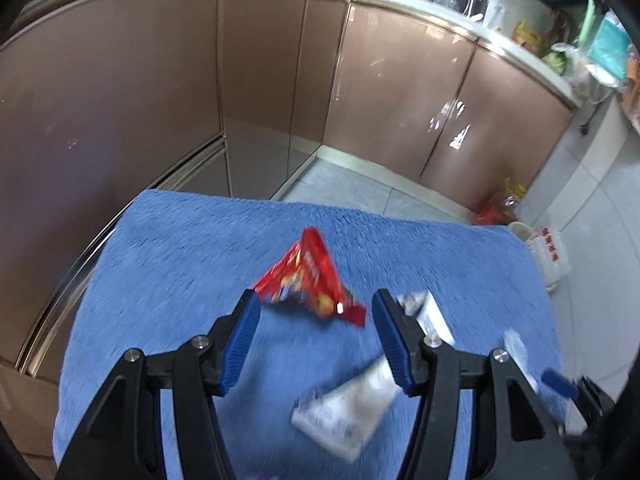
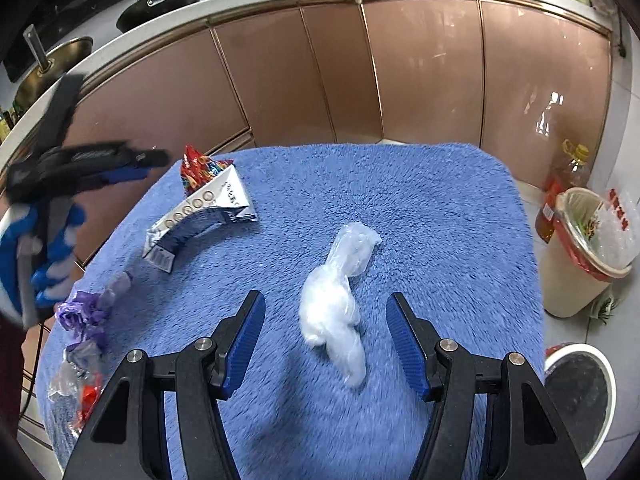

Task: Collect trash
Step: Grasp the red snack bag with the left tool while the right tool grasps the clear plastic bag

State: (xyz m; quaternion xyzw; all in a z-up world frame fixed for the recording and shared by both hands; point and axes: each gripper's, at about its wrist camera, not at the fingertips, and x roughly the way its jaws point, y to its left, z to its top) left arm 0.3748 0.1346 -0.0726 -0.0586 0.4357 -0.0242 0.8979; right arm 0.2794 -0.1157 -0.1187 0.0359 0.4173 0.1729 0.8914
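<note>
Hovering my right gripper [image 2: 325,326] wide open over the plastic bag [image 2: 338,300] on the blue towel [image 2: 420,208]; left gripper [image 1: 316,314] open at the red wrapper [image 1: 310,276]. Pinching towel pile could drag everything.

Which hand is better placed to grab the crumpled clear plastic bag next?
Right. Its tongs are open with the clear plastic bag directly between the fingers. The left tongs are open in front of the red wrapper.
</note>
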